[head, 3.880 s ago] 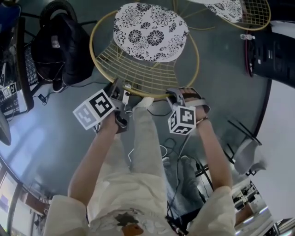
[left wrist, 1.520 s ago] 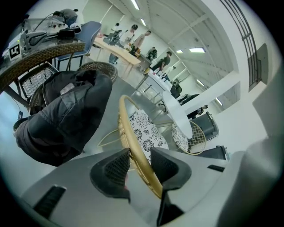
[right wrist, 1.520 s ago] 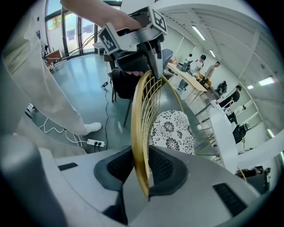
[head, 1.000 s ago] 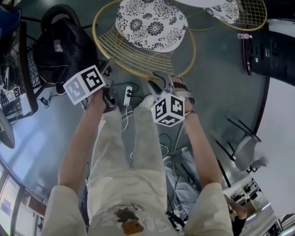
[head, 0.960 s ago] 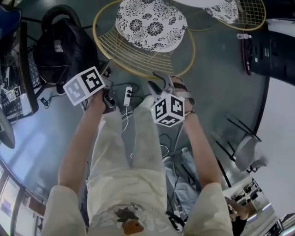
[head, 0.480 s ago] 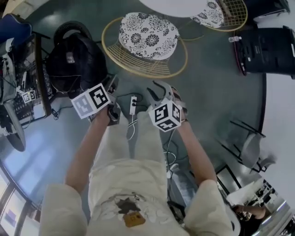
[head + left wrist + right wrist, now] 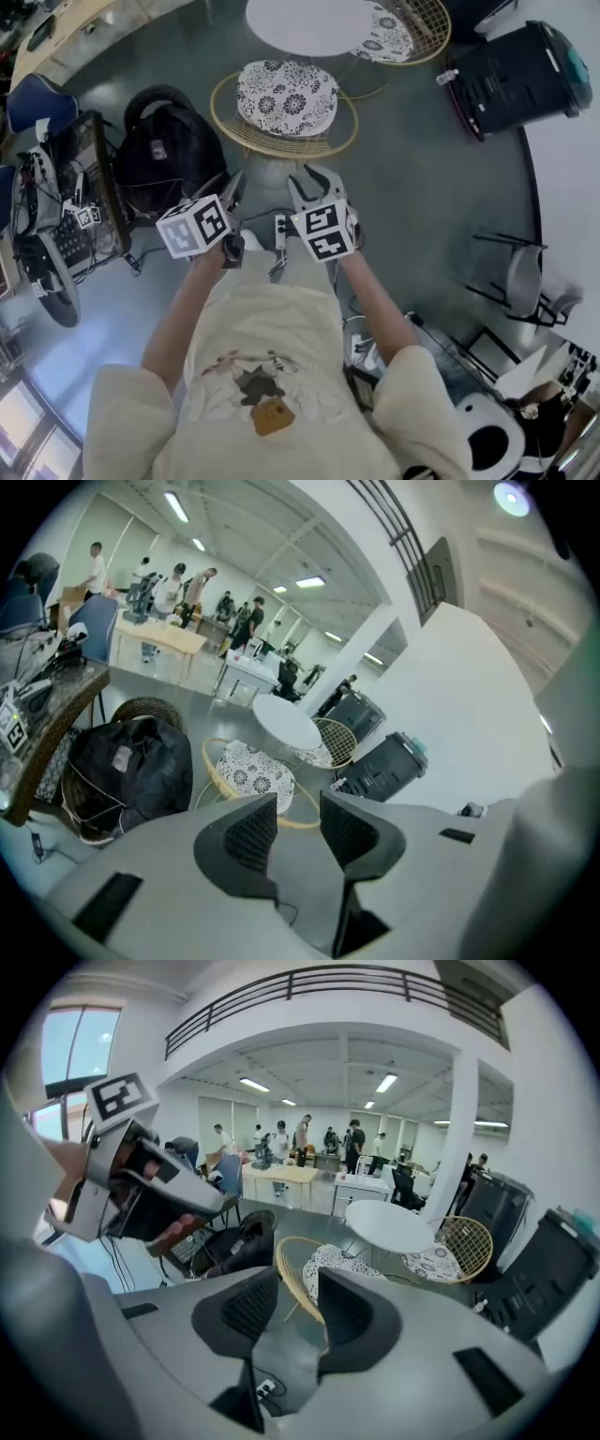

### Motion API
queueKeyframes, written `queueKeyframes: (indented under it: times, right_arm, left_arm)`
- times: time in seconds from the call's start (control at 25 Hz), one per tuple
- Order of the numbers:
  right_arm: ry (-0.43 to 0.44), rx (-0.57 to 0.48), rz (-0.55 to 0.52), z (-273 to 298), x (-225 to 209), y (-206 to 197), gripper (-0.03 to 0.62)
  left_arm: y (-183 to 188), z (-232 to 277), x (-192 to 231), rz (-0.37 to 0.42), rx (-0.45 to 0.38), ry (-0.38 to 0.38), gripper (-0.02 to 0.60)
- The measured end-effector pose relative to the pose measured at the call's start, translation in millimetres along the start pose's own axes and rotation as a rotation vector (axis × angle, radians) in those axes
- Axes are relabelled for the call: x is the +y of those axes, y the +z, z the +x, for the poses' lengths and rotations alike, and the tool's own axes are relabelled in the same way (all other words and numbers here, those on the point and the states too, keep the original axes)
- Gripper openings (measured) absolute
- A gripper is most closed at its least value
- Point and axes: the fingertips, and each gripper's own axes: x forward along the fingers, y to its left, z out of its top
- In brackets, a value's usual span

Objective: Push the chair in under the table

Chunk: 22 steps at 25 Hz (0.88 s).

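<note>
One chair (image 7: pixel 286 98), front toward table (image 7: pixel 309 23)

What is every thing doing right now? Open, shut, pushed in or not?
Left gripper, open, nothing between its jaws.
Right gripper, open, nothing between its jaws.
Flowery chair, upright, seat beside the table, not under it.
Table, standing upright.
Second chair, seat partly under the table.

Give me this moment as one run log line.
left gripper: open, empty | right gripper: open, empty | chair: next to table, not held
</note>
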Motion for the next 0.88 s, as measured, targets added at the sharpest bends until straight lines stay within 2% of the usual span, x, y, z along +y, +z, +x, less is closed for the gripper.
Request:
queueKeyframes:
  times: [0.16, 0.24, 0.48, 0.64, 0.76, 0.88]
  right_arm:
    - [-0.007, -0.070, 0.121, -36, 21, 28, 0.132]
    - [0.002, -0.086, 0.173, -51, 35, 36, 0.107]
    - [0.058, -0.178, 0.280, -84, 69, 62, 0.080]
    - [0.080, -0.233, 0.325, -98, 83, 78, 0.042]
    - [0.138, -0.273, 0.383, -97, 97, 83, 0.009]
    - [0.183, -0.245, 0.425, -90, 115, 68, 0.008]
  left_arm:
    - [-3, -35, -37, 0.111, -0.007, -0.079, 0.147]
    - [-7, -54, -50, 0.163, -0.027, -0.102, 0.147]
    - [-8, -103, -71, 0.301, -0.037, -0.161, 0.130]
    - [-11, -128, -67, 0.322, -0.047, -0.144, 0.012]
    - [-13, -132, -63, 0.310, -0.032, -0.201, 0.009]
    - [-19, -136, -57, 0.312, 0.005, -0.231, 0.009]
